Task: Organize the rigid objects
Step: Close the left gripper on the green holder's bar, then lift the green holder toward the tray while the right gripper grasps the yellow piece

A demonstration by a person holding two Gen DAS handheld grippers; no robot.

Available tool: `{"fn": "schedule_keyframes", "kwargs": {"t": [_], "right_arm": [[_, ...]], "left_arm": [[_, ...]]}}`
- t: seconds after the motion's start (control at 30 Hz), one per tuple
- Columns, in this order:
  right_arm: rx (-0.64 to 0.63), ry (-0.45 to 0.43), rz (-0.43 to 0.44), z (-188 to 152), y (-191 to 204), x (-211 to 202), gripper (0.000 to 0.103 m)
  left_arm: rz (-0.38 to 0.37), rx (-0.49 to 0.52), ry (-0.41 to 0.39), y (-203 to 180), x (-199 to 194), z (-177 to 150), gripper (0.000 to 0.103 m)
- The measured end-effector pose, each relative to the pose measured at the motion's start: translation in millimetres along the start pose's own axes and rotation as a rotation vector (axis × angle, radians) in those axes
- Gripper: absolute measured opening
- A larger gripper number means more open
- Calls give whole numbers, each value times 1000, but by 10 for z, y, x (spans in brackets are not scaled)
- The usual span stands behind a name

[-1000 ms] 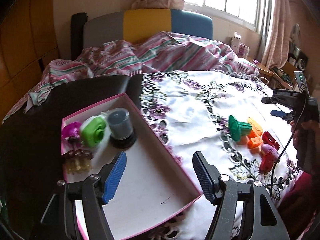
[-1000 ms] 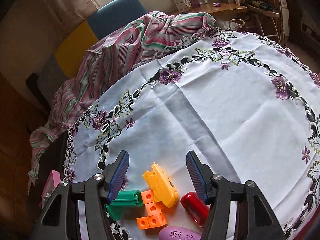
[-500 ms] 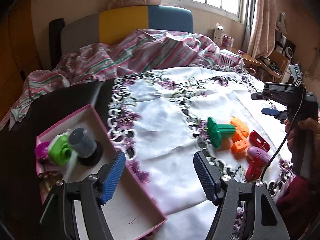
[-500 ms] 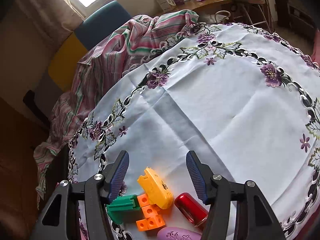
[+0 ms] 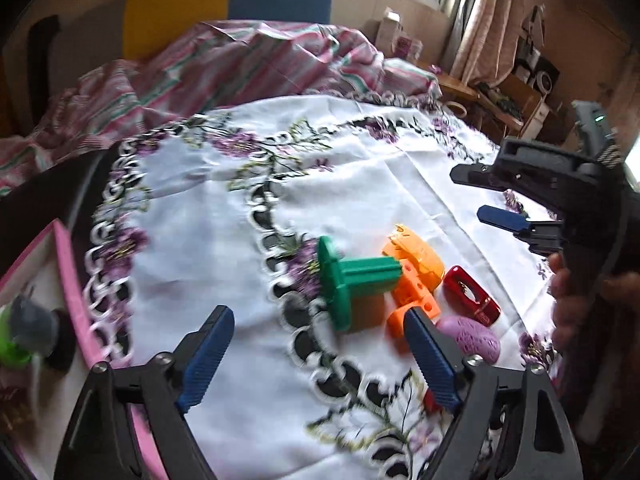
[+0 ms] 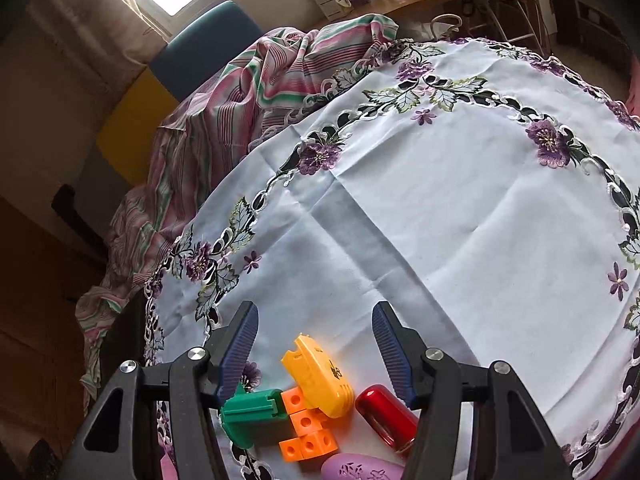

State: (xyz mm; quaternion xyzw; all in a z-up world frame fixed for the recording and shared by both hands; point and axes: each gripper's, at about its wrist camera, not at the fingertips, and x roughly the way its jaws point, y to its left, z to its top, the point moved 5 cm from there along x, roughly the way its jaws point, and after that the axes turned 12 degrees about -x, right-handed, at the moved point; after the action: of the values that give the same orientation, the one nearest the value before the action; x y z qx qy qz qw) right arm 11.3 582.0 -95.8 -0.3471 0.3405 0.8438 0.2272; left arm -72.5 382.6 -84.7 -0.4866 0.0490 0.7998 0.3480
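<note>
Left wrist view, left tool (image 5: 316, 356) opening, empty, green toy (image 5: 352, 280) ahead

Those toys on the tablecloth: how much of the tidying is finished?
Partly done: a few items sit in the pink box. Nothing is in hand; the left hand-held gripper is opening near the green piece. Left: the yellow toy, orange blocks, red piece and purple piece.

Green peg (image 5: 356, 280), orange blocks (image 5: 412, 292), red case (image 5: 472, 294) clustered on tablecloth (image 5: 360, 184).
</note>
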Motion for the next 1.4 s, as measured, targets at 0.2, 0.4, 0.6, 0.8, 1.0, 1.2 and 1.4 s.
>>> {"fn": "schedule_keyframes", "kwargs": {"t": [0.2,0.4,0.6,0.8,1.0,1.2,1.4], "right_arm": [[18,5,17,0,-23,16,60],[17,0,21,11,-26,13,60],[-11,18,17,7,8,59,60],[-113,92,32,-78,203,211,60],[-224,190,3,-225,357,426,60],[-300,248,-65,-320,372,566,60],[-332,288,-110,-377,337,651,48]], "left_arm": [[3,14,71,-194,381,56,90],[-3,-24,112,-244,637,105,91],[-60,-45,114,-194,662,112,53],[-81,-45,58,-40,330,54,53],[-88,-78,33,137,42,-66,53],[-99,-92,5,259,-232,-228,53],[-109,-112,-27,390,-473,-321,53]]}}
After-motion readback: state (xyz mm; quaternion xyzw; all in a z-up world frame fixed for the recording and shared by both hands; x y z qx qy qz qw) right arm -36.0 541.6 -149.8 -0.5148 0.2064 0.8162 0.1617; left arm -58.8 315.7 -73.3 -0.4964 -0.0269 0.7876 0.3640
